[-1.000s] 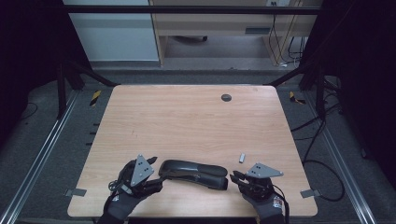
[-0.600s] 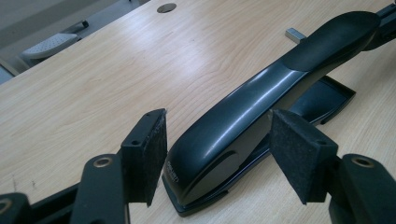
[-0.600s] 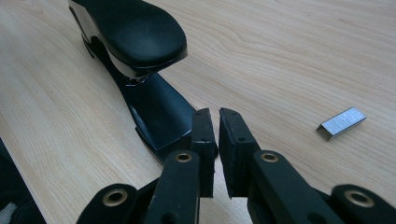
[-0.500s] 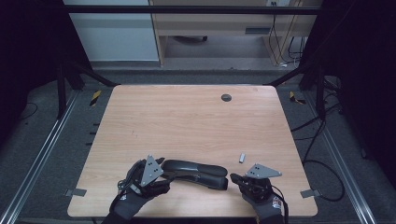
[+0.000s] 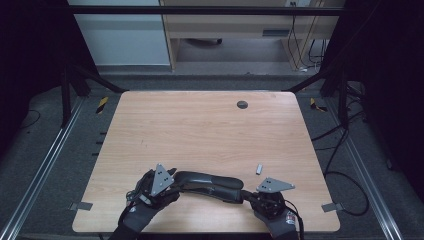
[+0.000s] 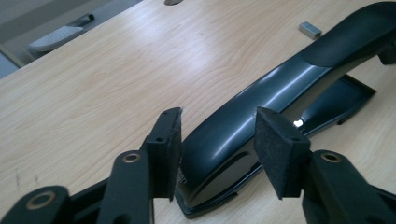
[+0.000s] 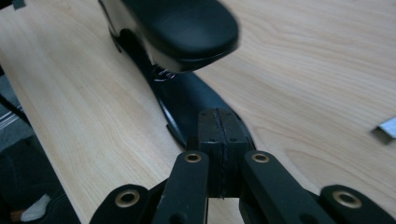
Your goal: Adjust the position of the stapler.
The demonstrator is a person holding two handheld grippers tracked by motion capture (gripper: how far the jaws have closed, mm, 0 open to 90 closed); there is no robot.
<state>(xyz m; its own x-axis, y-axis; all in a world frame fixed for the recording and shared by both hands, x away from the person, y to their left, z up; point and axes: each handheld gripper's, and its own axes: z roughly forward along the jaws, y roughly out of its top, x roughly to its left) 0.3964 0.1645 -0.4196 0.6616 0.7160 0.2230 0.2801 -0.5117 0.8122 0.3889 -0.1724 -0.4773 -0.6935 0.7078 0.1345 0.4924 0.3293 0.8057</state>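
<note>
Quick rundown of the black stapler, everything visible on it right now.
The stapler is glossy black, plastic-looking, lying near the table's front edge, its arm raised off the base with a spring showing. The left gripper's jaws, just closing, straddle its rear end. The right gripper is shut at the base's front tip.

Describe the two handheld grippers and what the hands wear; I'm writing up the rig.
Each hand wears a dark glove. The left gripper and right gripper are black, each topped by a grey three-cornered plate. In the gripper views, the black jaw arms have brass-coloured pivot rings, and the fingertips carry flat, rectangular, dark foam-like pads. A cable trails from the right gripper near the table edge.
</note>
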